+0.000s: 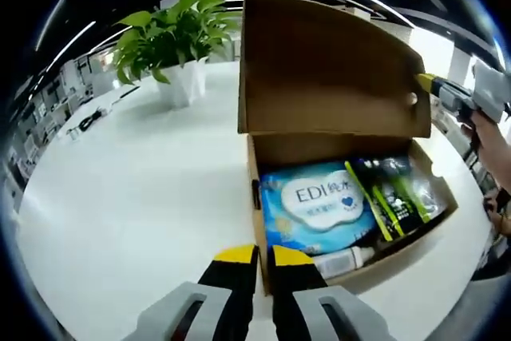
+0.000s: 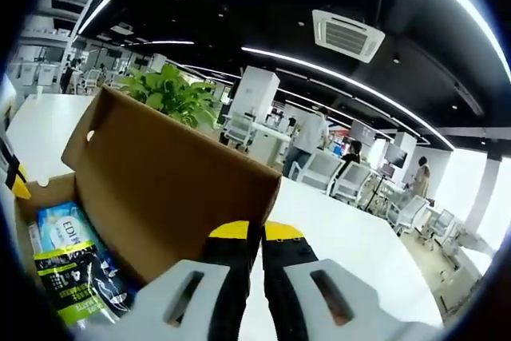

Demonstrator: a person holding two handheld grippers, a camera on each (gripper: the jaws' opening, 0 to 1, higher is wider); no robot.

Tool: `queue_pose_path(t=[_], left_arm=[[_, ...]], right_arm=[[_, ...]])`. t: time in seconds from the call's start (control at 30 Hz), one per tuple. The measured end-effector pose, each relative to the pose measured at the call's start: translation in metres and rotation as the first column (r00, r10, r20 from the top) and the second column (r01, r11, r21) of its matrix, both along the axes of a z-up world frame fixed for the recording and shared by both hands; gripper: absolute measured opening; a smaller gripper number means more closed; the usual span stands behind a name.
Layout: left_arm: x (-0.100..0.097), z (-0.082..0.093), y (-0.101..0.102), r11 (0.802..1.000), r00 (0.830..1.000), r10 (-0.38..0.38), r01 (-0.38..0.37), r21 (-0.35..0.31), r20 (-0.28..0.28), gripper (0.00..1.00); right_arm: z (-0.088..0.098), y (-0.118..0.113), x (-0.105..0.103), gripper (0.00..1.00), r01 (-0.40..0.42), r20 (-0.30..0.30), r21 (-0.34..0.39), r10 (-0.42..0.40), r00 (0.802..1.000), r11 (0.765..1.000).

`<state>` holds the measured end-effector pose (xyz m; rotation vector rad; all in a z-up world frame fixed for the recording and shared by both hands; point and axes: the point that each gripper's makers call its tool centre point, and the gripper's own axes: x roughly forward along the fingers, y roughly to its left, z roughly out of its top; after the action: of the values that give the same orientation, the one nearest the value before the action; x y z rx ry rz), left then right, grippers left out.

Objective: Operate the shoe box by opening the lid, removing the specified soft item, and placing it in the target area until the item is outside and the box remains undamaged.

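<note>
The left gripper [image 1: 257, 259] has its yellow-tipped jaws nearly together, nothing between them, its tips at the box [image 1: 267, 149]'s near corner. Just ahead and to the right, inside the open box, lie a blue soft pack [image 1: 315, 207], a dark green-striped packet [image 1: 395, 193] to its right, and a white tube [image 1: 345, 261] along the near wall. The lid [image 1: 327, 69] stands upright beyond them. A potted plant [image 1: 177, 45] sits farther off to the left on the white table [image 1: 128, 197].

The right gripper [image 2: 255, 239] also has its jaws almost closed, holding nothing, its tips right at the lid's [image 2: 172, 177] top edge. Below left, the blue pack [image 2: 60, 233] and dark packet [image 2: 80, 277] lie in the box. In the left gripper view it [image 1: 447, 97] shows at the lid's right edge.
</note>
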<state>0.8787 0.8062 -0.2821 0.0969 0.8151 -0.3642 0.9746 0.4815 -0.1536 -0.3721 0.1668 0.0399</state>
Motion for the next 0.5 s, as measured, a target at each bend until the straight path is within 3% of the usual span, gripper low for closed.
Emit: queue_pose_path(t=[0.5], left_arm=[[-0.002,0.001,-0.003,1.0,1.0,0.005,-0.005,-0.009,-0.003,0.05]], right_arm=[[-0.02,-0.012,0.034,0.02,0.003,-0.056,0.025,-0.002,0.998,1.0]])
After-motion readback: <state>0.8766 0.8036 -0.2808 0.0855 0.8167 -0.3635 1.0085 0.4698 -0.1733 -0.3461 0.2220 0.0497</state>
